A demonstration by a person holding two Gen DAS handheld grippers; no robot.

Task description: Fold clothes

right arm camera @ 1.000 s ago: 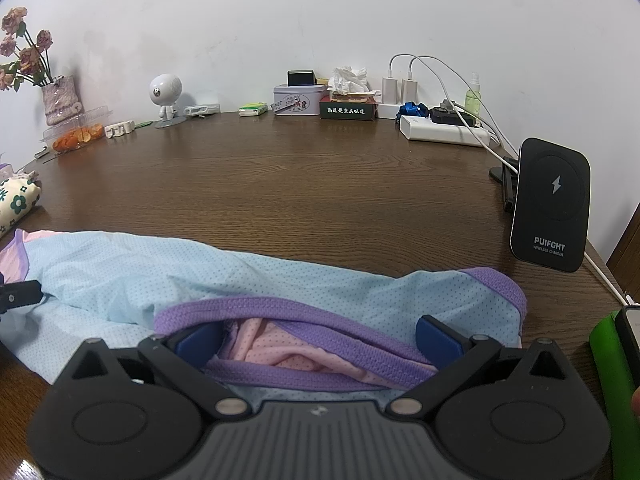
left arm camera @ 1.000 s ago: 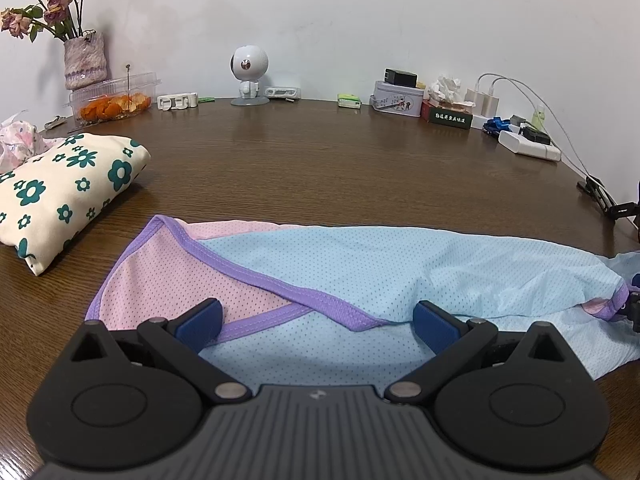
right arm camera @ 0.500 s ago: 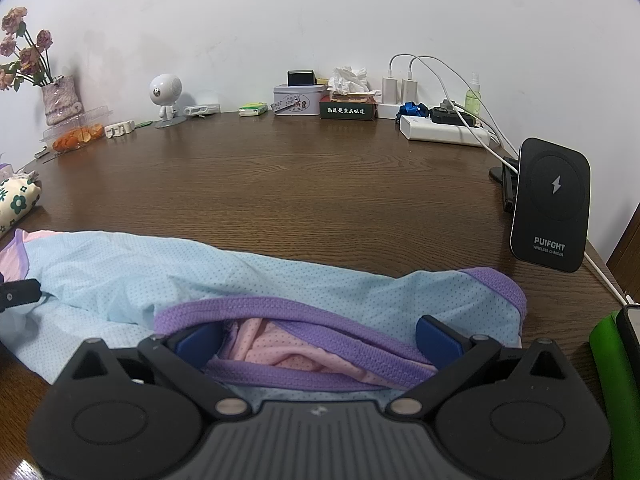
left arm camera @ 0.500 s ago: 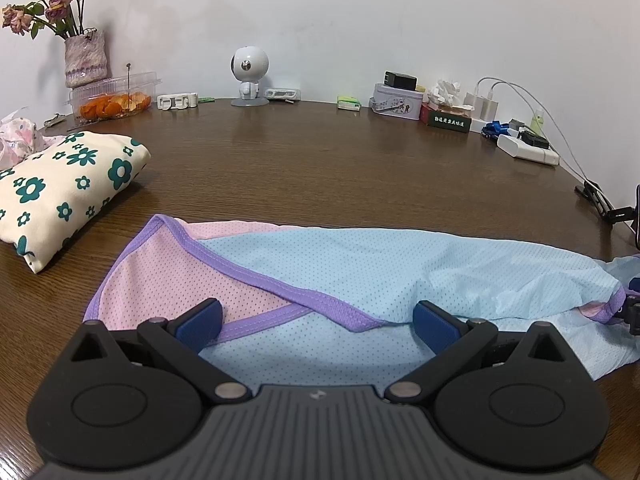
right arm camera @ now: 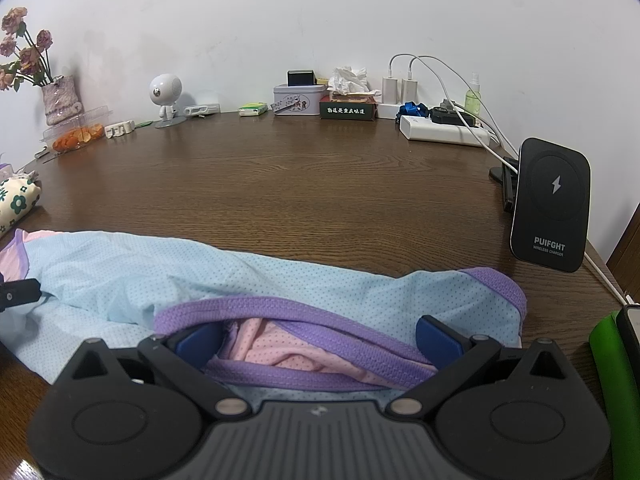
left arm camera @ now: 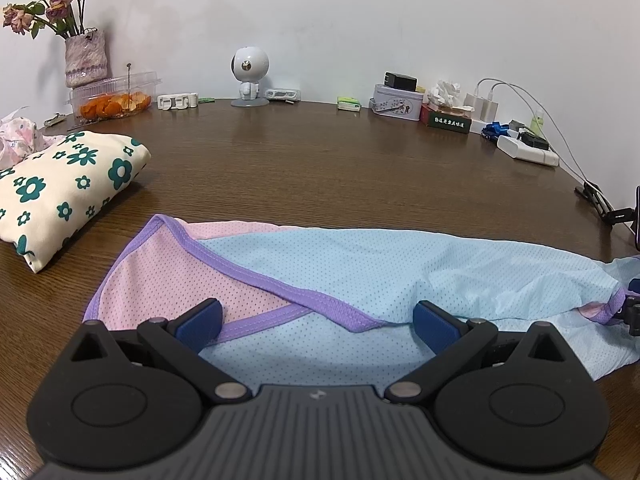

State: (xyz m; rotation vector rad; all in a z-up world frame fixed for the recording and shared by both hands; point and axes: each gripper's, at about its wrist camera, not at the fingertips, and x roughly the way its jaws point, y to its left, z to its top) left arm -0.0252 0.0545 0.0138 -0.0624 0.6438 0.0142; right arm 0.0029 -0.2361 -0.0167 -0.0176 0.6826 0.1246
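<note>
My left gripper (left arm camera: 316,320) low over near edge of blue mesh garment (left arm camera: 400,264) on table (left arm camera: 320,168), jaws wide, gripping nothing; my right gripper (right arm camera: 320,338) likewise spread at purple waistband (right arm camera: 280,308); far left, clear box (left arm camera: 114,98) holds orange peels (left arm camera: 108,107)

Two low wrist views, close over shared garment (left arm camera: 400,268); facing wall (right arm camera: 320,20)

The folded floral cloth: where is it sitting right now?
In the left wrist view, the folded floral cloth lies on the table at the left, just beyond the blue garment.
</note>
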